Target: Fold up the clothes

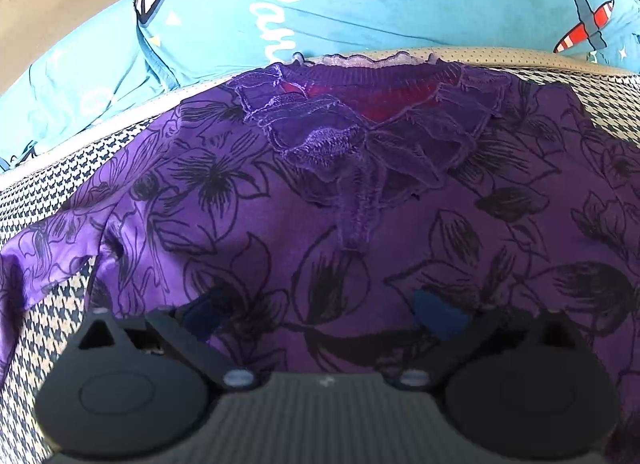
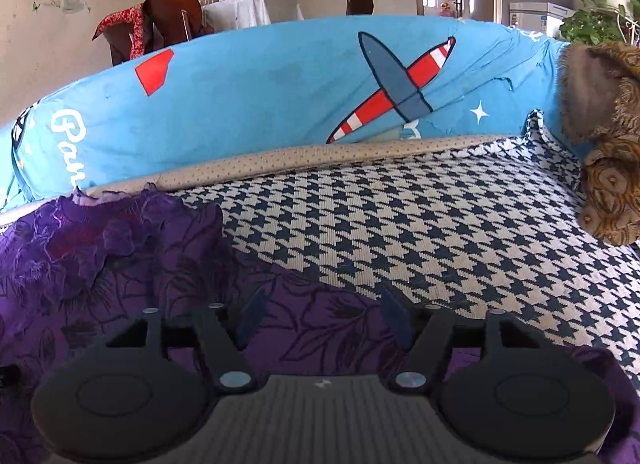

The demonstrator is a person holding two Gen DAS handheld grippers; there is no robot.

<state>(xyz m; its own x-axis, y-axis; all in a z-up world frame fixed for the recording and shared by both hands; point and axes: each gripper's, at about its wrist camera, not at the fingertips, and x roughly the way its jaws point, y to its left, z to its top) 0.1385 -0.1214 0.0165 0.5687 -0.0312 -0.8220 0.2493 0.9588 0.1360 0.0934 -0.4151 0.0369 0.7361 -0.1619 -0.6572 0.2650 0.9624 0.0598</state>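
Note:
A purple blouse (image 1: 320,208) with black flower outlines lies spread flat on a houndstooth cushion (image 1: 44,188). Its ruffled lace collar (image 1: 352,132) points away from me, with red lining inside the neck. My left gripper (image 1: 324,314) hovers open over the blouse's lower middle, blue pads wide apart with nothing between them. In the right wrist view the blouse (image 2: 132,264) fills the lower left, its edge running diagonally across the cushion (image 2: 440,224). My right gripper (image 2: 324,316) is open above the blouse's right part, close to that edge.
A light blue backrest cover (image 2: 260,104) with an aeroplane print rises behind the seat. A brown patterned garment or cushion (image 2: 608,168) lies at the far right. Beyond stand chairs (image 2: 168,20), a covered table and a plant.

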